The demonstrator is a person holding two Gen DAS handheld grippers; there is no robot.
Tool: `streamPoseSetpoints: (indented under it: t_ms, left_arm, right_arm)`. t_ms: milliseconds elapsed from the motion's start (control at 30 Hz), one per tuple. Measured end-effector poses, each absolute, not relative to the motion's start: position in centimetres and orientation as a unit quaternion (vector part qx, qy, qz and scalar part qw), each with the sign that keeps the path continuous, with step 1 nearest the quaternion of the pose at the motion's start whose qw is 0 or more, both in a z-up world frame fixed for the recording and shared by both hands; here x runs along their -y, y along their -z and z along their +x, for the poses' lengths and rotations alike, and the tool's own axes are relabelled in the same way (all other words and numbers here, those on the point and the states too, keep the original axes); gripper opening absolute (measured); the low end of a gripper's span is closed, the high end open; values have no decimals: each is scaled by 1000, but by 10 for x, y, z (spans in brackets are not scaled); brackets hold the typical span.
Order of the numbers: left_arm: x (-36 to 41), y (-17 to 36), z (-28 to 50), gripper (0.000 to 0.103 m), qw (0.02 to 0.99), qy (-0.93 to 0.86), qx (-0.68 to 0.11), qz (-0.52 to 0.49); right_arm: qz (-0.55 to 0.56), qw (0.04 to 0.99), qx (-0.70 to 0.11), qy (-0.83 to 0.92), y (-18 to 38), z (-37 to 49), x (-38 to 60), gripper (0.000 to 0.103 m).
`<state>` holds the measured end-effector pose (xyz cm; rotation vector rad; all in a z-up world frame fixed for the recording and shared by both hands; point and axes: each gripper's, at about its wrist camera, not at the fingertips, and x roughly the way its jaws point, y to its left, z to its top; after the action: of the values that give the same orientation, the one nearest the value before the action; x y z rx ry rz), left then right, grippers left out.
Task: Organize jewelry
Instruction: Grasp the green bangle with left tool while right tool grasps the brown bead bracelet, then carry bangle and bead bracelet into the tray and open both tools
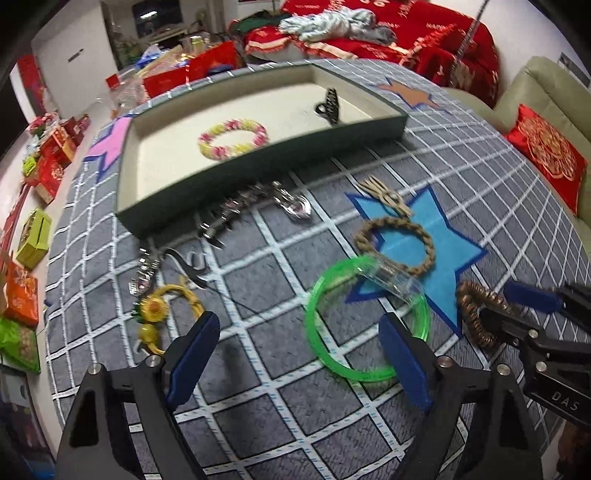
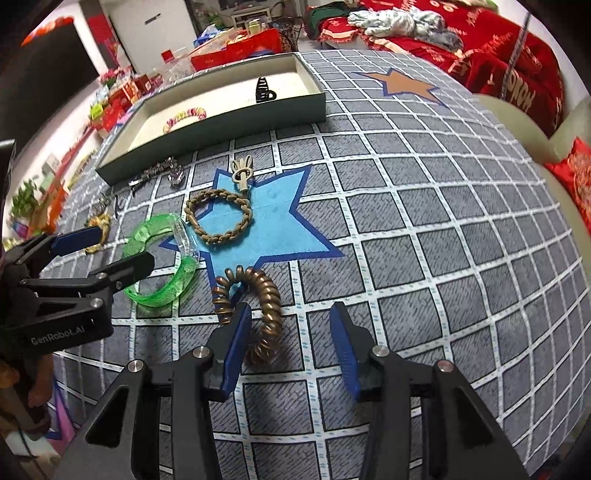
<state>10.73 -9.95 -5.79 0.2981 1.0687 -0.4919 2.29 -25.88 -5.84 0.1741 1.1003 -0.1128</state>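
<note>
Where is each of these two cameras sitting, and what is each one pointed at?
Left wrist: rides the left gripper, looking steeply down at the green bangle; its own open blue fingers show, the right gripper at the edge.
Right wrist: rides the right gripper, above the brown coil hair tie; the left gripper enters left.
Shared: box, blue star, braided bracelet.

The work surface is a grey cloth [image 2: 424, 229] with a white grid, printed with a blue star [image 2: 273, 218], an orange star [image 2: 404, 84] and a pink star [image 1: 110, 142]. Beyond its far edge lies red embroidered bedding [image 1: 417, 37] with a crumpled grey-white fabric [image 1: 332, 18] on top. Red, green and orange boxes [image 1: 33, 236] line the floor at left; a red cushion [image 1: 546, 155] sits on a beige sofa [image 1: 543, 81] at right.
</note>
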Motion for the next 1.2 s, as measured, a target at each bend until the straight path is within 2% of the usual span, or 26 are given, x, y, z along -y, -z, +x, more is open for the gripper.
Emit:
streamPoseSetpoints:
  t_ms: [67,200,267,333,367,400,433,467,767,1200]
  left_arm:
    - [100,60,105,92,818,232,-507,139]
    - [101,63,103,90,815,220,-519,131]
    - [100,62,102,84,818,214,-519,129]
    - [101,61,100,75,820,213,-515,129]
    - [102,60,98,62,821,216,-512,130]
    - [103,58,97,44,822,219,-509,133]
    - [105,58,96,33,821,224,-507,136]
    - [107,57,94,25,821,226,-504,142]
    - [100,54,89,23,818,272,-494,109]
    - [77,-6,135,23,851,266,-446,78]
  right_arm:
    - [62,847,-525,55,59,25,255,48]
    - [32,847,-528,53,60,29,248,46]
    - [32,847,-528,52,60,30,248,45]
    - [29,847,-528,48,60,30,246,37]
    - [27,847,-528,45,59,30,245,33]
    - [26,848,-528,42,59,29,243,21]
    - [25,848,-528,41,59,29,241,12]
    - [24,848,-527,42,59,29,240,12]
    - [85,864,-496,31,38,22,258,12]
    - [115,888,-445,-5,-22,83,263,12]
